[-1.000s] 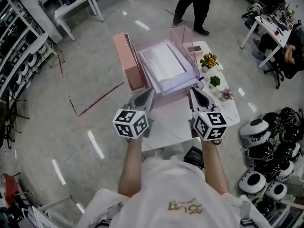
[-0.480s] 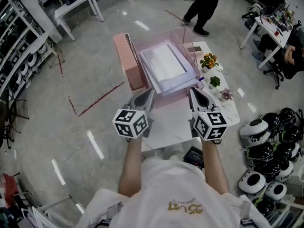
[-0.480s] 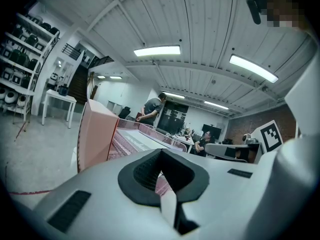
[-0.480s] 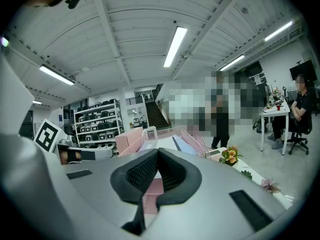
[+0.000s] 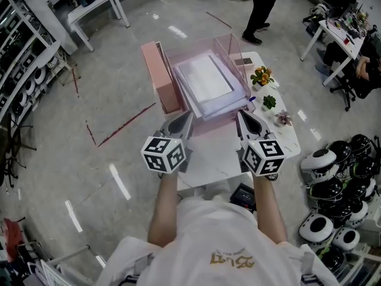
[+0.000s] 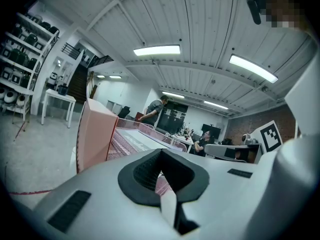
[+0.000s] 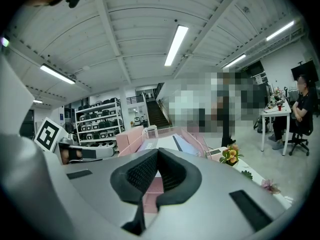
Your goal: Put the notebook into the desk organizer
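Closest to the camera, gold lettering on the person's white shirt (image 5: pixel 229 258) sits upside down and too small to read, and the cubes on both grippers carry only black-and-white square markers, no words. Just beyond, the left gripper (image 5: pixel 188 117) and right gripper (image 5: pixel 241 115) hover over the near end of the white bench (image 5: pixel 217 154), each with its jaws together and nothing between them. Their tips sit just short of the desk organizer (image 5: pixel 233 52), a pink tray with a clear pink wall. The notebook (image 5: pixel 205 78) lies flat inside it, so the task looks done or nearly done. The main risk I see is a forward nudge: closed jaws this near the tray's front edge could shove the organizer toward the far end of the small bench, or catch the notebook's near end, which seems to reach the tray's lip, and skew it or lever it out. A sideways swing of the right gripper could knock over the orange flower pot (image 5: pixel 261 75) or the small green plant (image 5: pixel 269 101) beside the tray. A leftward one could bump the pink upright box (image 5: pixel 159 76) standing against the tray's left side. No title or brand shows on the notebook's pale cover or on the organizer. Farther off, a person (image 5: pixel 262 5) stands on the floor and white-and-black helmets (image 5: pixel 318 159) lie to the right, with no legible print.
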